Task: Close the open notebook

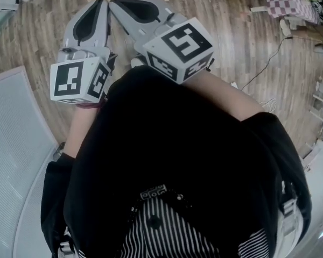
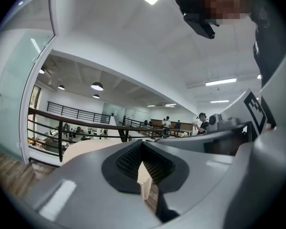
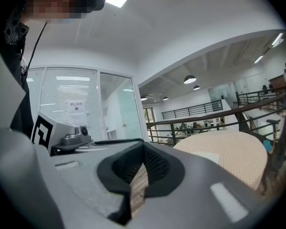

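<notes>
While both tools sit tucked against the person's dark top [image 1: 177, 144], no part of the task has begun.

Nearest: left tool [image 1: 103, 1] and right tool [image 1: 112, 2] are held side by side at chest height. They aim forward, roughly level, with their tips almost touching each other. Each has its jaws brought together, leaving only a thin slit between the ribbed pads, and neither grips anything. Judgement: a closed carry posture. There is nothing to hold yet, and shut jaws catch on nothing.

Below and ahead: bare wooden floor [image 1: 242, 47], so neither tool is over a work area.

Further out: a round surface [image 3: 238, 163] under a beige woven cloth shows past the right tool's jaws and at the top edge of the head view. A pale flat rectangle lies on its near side. It is probably the notebook [image 3: 206, 156], though too small and washed-out to tell whether its cover stands open. It is well apart from both tools.

Beyond: a dark railing [image 3: 219, 112], then an open hall with ceiling lights.

Next, by my reading: get up to the surface, confirm the pale shape, then set one tool against the open cover and fold it down.
</notes>
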